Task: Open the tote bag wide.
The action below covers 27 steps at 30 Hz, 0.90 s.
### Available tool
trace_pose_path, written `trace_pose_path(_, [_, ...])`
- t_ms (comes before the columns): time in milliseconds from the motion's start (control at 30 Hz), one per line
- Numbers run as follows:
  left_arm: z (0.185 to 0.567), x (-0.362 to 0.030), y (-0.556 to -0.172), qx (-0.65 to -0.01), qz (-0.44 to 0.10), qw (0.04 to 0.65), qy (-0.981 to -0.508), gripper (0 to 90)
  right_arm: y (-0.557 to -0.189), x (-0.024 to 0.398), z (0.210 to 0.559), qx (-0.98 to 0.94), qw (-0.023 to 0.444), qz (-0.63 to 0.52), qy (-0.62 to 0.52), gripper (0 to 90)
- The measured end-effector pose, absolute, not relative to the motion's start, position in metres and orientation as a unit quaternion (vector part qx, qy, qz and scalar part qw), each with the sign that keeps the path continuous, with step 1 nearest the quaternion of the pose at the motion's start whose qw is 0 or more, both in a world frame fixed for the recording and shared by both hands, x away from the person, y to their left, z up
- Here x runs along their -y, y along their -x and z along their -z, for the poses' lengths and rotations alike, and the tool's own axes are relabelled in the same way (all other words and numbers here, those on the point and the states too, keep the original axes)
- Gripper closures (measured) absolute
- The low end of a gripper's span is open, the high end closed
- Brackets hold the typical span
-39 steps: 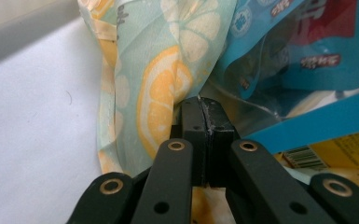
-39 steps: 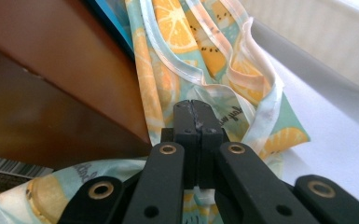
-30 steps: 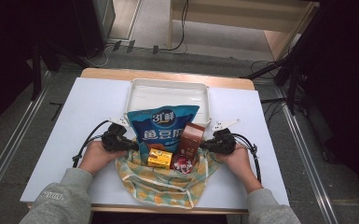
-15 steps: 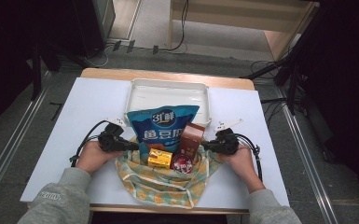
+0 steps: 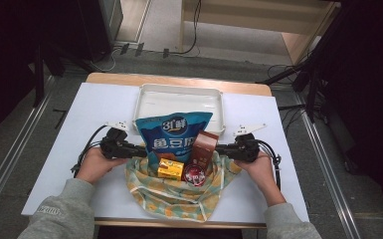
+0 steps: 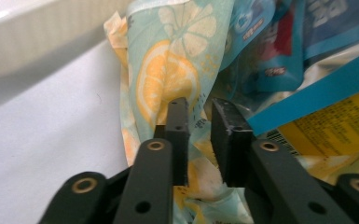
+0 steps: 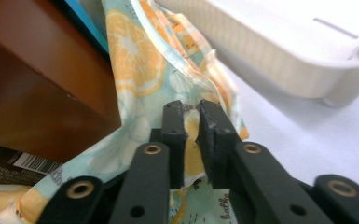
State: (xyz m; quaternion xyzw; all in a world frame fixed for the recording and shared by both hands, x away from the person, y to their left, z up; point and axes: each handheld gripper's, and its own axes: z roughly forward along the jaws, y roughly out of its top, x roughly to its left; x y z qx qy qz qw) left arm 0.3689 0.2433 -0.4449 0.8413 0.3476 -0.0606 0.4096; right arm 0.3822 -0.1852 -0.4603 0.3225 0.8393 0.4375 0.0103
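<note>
A lemon-print cloth lies spread at the table's front edge. On it stand a blue snack bag, a brown box, a yellow box and a red round tin. My left gripper lies at the cloth's left edge and my right gripper at its right edge. The jaws of both have just been opening. In the left gripper view the left gripper shows a gap with cloth in it, not pinched. The right gripper has a narrower gap, cloth loose between.
A white tray lies just behind the blue bag, near the table's far edge. The white table top runs out to either side of the hands. Cables trail from both grippers across the table.
</note>
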Motion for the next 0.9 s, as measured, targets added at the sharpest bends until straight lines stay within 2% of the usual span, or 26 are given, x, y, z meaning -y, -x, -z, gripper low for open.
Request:
trace_pose_path(133, [0.437,-0.241,-0.368,-0.336,0.053,0.395,-0.854,67.3,-0.381,0.186,0.456,-0.838,0.018,-0.435,-0.329,70.2])
trace_pose_path(367, [0.430,-0.245,-0.363,-0.335,0.054,0.404,-0.849,56.8,-0.381,0.188,0.446,-0.832,0.047,-0.442,-0.333,53.9])
trace_pose_path(433, [0.427,-0.245,-0.361,-0.335,0.053,0.405,-0.849,52.2,-0.382,0.190,0.446,-0.828,0.043,-0.444,-0.339,49.9])
trace_pose_path(900, [0.418,-0.248,-0.354,-0.328,0.049,0.404,-0.852,48.2,-0.390,0.190,0.447,-0.830,0.043,-0.434,-0.347,47.5])
